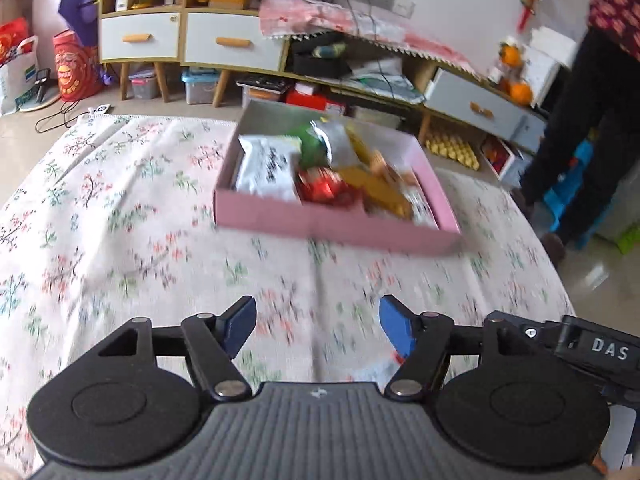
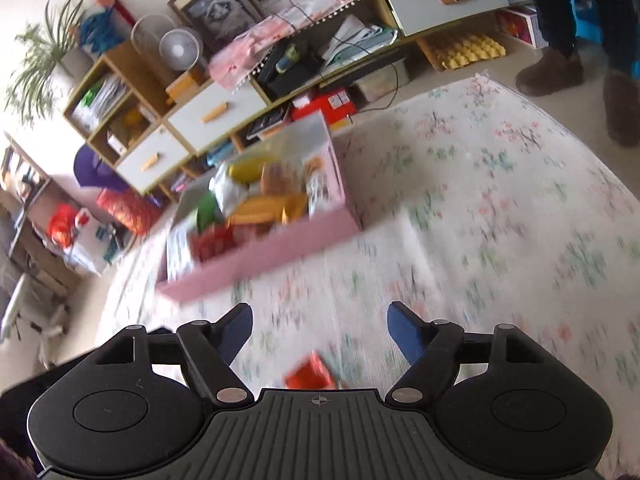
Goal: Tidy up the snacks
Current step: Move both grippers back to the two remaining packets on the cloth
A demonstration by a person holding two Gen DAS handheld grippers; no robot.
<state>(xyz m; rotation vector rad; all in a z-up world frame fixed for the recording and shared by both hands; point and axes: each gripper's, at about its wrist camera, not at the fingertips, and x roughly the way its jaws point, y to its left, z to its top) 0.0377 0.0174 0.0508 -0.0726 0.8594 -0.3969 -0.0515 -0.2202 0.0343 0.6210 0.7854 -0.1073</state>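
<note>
A pink box sits on the floral cloth ahead of me; it also shows in the right wrist view. It holds several snack packets: a white one, a red one, yellow ones and a green one. My left gripper is open and empty, well short of the box. My right gripper is open and empty. A red packet lies on the cloth just under the right gripper's body, partly hidden. The right gripper's black body shows at the right of the left wrist view.
The floral cloth covers the table. Behind it stand a low cabinet with white drawers, a fan, storage bins and red bags. A person in dark trousers stands at the right beyond the table edge.
</note>
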